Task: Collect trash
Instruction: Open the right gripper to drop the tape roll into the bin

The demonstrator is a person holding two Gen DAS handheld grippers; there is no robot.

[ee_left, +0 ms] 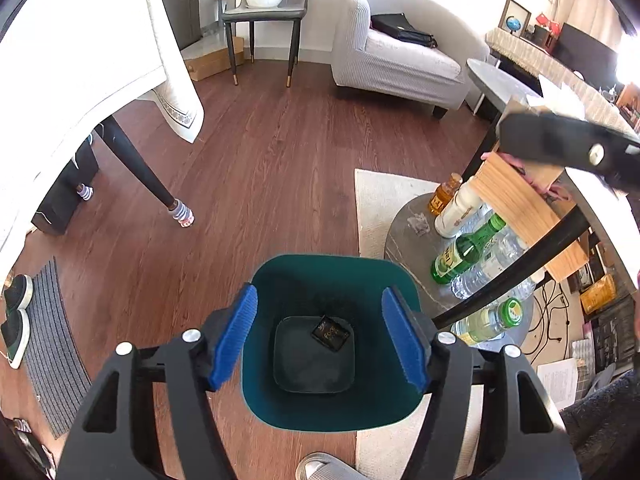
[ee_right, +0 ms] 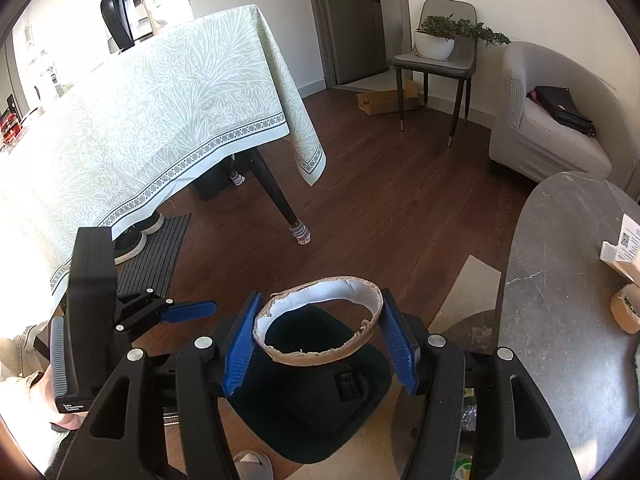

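Note:
A dark green trash bin (ee_left: 280, 408) stands on the floor below my left gripper (ee_left: 320, 338), which is open and empty over it. A small black packet (ee_left: 331, 332) lies at the bin's bottom. In the right wrist view my right gripper (ee_right: 318, 338) is shut on a torn brown cardboard ring (ee_right: 320, 356) with a white inner face, held above the bin (ee_right: 320, 440). The packet (ee_right: 348, 386) shows through the ring. The left gripper (ee_right: 188, 310) appears at the left of that view.
A low round grey table (ee_left: 408, 236) right of the bin holds several bottles (ee_left: 464, 252) and crumpled paper. A larger grey table (ee_right: 560, 280) carries a box and another cardboard piece (ee_right: 628, 312). A cloth-covered dining table (ee_right: 140, 120), chair, sofa (ee_left: 400, 64) and rug stand around.

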